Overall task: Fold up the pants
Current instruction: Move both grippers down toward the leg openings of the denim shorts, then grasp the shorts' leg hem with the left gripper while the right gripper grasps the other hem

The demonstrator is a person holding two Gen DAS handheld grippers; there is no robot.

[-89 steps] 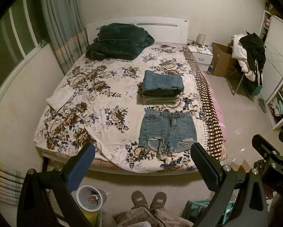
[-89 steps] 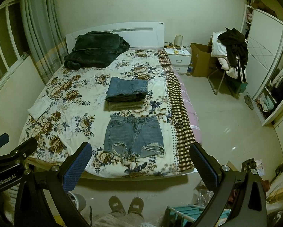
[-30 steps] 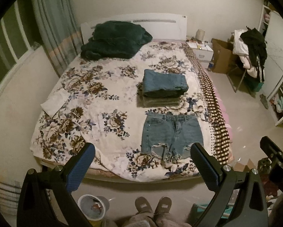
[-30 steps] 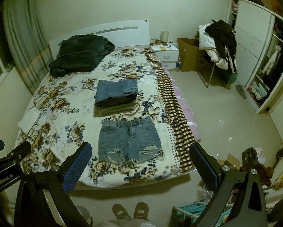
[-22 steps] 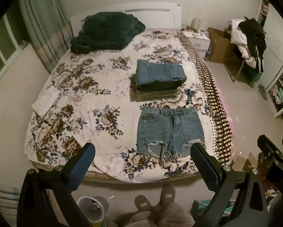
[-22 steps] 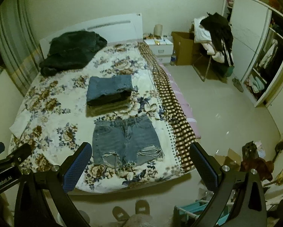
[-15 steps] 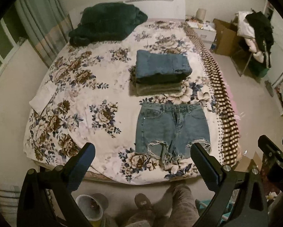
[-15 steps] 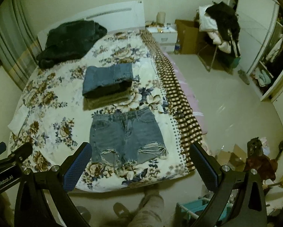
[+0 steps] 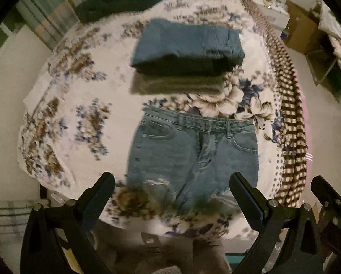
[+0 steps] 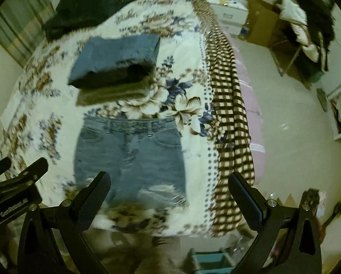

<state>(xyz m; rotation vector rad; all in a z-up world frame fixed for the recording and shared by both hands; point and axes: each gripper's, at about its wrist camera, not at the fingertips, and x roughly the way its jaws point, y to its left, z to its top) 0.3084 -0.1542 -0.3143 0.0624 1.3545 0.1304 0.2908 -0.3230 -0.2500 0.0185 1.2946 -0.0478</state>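
The pale-blue denim shorts with frayed, ripped hems (image 9: 193,157) lay spread flat near the foot of the bed, waistband pointing toward the headboard and unfolded. The left claw (image 9: 171,193) hung above the hem end of the shorts with its two black fingers spread wide and nothing between them; the frayed hems showed in the gap. The right claw (image 10: 169,190) was likewise released and empty, its fingers wide apart over the right hem of the shorts (image 10: 129,155) and the bed edge beside it. Each claw was above the fabric, not touching it as far as the blurred frames showed.

Just beyond the waistband sat a stack of folded garments, blue denim on top of olive-brown cloth (image 9: 186,54), close to the shorts but apart from them. All of this rested on the white quilt printed with brown and blue flowers (image 9: 83,118), which covered the bed. Along the quilt's right edge ran a brown-and-cream checked border (image 10: 229,118). At the head of the bed lay a bundled dark green blanket (image 10: 90,4). A small white folded cloth (image 9: 37,89) sat near the left edge of the quilt. To the right of the bed stood a brown cardboard box (image 10: 261,20) on the pale floor.
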